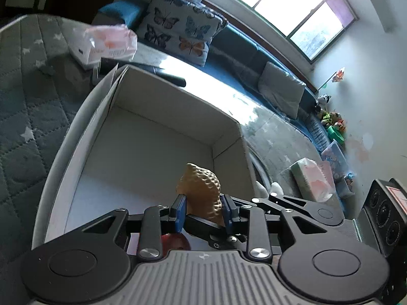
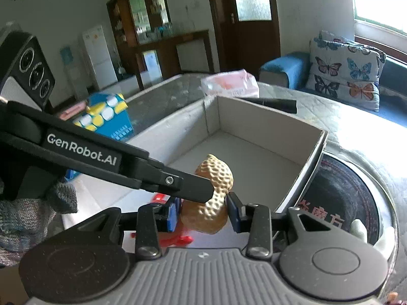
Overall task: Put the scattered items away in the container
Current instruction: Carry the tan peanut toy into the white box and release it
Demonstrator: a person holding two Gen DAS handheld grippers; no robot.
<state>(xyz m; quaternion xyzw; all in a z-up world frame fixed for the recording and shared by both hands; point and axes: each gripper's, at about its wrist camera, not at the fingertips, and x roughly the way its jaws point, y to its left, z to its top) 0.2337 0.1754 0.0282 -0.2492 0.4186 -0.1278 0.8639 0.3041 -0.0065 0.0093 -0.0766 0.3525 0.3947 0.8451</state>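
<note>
Left gripper [image 1: 203, 208] clamped on the tan peanut toy [image 1: 201, 185], blue pads [image 1: 181, 207] pressed against both flanks. Right gripper [image 2: 204, 213] set narrow around the same toy's lower lobe, apparently touching on both sides, though hard to confirm from this angle. Toy held in the air above the near end of the open white box [image 1: 178, 94]. Directly underneath, a red item [image 2: 178, 240] lying on the box floor, mostly hidden. Just beside the box's right wall, a dark round lid [image 2: 343, 195] with red characters. Beyond the far wall, a black cylinder [image 2: 277, 104] and a pink tissue pack [image 2: 230, 84] on the quilted cover [image 1: 25, 89]. Farthest back, a butterfly cushion [image 2: 343, 68] on the sofa.
</note>
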